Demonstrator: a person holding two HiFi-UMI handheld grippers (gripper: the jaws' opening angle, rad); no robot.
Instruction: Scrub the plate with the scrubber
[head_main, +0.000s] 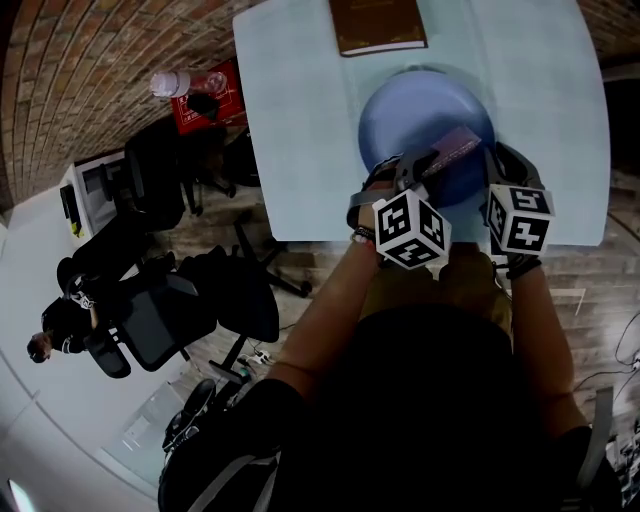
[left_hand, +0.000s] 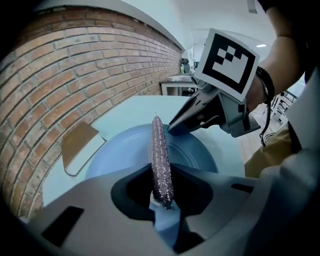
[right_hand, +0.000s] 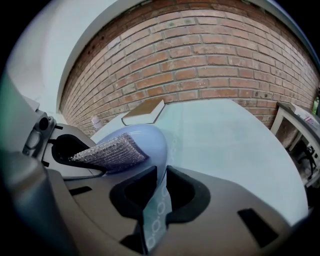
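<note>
**Scrubber in my left, plate rim in my right**

My left gripper (left_hand: 162, 202) is clamped on the flat, glittery purple-grey mesh scrubber (left_hand: 161, 155). The scrubber stands on edge, its long axis pointing straight ahead over the round pale-blue plate (left_hand: 115, 152). The plate sits ahead of and below my jaws on the light turquoise table (head_main: 290, 120). I cannot tell whether the pad touches it. My right gripper (right_hand: 159, 187) is closed on the plate's rim, to the scrubber's right. I judge the stroke should run away from me across the plate. Its left and far sides are free, and a brown book (head_main: 378, 25) lies just beyond.
</note>
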